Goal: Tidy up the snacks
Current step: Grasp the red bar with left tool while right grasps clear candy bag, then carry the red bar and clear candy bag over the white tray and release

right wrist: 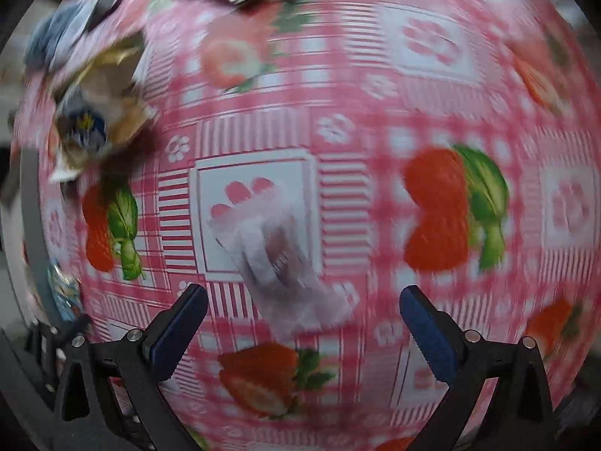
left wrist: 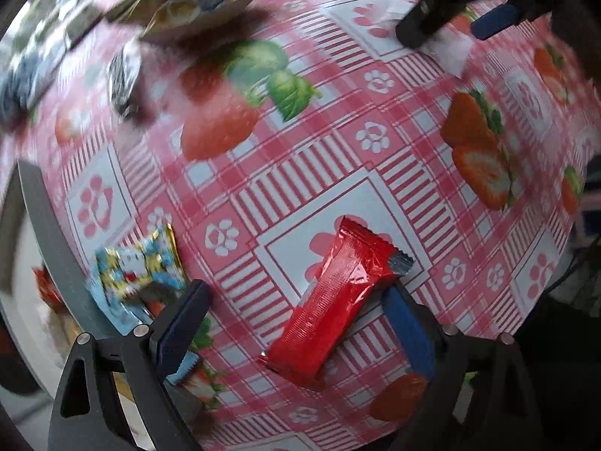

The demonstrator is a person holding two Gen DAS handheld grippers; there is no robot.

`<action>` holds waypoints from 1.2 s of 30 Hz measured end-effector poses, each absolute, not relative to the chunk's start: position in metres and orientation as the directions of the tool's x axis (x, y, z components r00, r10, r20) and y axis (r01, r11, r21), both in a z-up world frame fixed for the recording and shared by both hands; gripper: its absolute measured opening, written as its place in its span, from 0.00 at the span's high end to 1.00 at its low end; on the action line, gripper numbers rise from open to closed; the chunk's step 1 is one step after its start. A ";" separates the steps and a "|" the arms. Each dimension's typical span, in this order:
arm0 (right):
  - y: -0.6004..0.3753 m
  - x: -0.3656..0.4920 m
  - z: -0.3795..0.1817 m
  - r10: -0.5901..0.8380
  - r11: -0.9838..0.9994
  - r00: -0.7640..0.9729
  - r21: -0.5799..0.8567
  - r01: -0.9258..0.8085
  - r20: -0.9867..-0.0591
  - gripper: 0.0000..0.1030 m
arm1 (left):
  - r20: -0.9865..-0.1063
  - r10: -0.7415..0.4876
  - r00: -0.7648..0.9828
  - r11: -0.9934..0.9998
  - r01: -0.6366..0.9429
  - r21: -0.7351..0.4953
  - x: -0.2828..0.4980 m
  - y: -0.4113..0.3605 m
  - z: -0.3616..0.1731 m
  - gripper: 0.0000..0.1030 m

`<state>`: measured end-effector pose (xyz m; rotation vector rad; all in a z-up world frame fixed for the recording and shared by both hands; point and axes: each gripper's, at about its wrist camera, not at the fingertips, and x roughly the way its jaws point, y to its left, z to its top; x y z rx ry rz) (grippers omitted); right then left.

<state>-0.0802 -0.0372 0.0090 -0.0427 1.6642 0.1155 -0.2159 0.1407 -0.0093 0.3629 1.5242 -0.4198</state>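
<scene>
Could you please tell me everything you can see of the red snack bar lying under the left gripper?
The red snack bar is a long, flat packet in glossy red foil with crimped, serrated ends; a silvery flap shows at its upper end. It looks sealed. It lies flat and slanted on the strawberry-print tablecloth, between the open fingers of the left gripper. One blue pad lies close beside it; contact is unclear.

Both tools point straight down over the table. The left tool (left wrist: 296, 312) has its 2 blue-padded fingers (left wrist: 180, 330) spread wide, gripping nothing. The right tool (right wrist: 304, 323) is likewise spread wide, its pads (right wrist: 428, 334) pressing on nothing; its view is motion-blurred.
</scene>
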 end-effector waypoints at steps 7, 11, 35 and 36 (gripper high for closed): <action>-0.011 -0.073 0.010 -0.042 0.972 -0.089 -0.020 -0.236 -0.995 0.59 | -0.999 -0.049 0.002 0.867 0.497 -0.042 -0.221 0.139 -0.001 0.46; -0.010 -0.075 0.019 -0.007 0.978 -0.117 0.018 -0.209 -0.993 0.71 | -0.997 -0.070 -0.019 0.884 0.461 -0.071 -0.215 0.145 0.003 0.77; 0.028 -0.137 0.068 0.292 0.939 -0.211 0.321 -0.121 -0.933 0.71 | -0.971 -0.204 0.122 0.975 0.110 -0.191 -0.210 0.277 0.074 0.78; 0.035 -0.134 0.068 0.292 0.937 -0.213 0.324 -0.133 -0.932 0.71 | -0.970 -0.202 0.134 0.977 0.089 -0.192 -0.209 0.282 0.076 0.78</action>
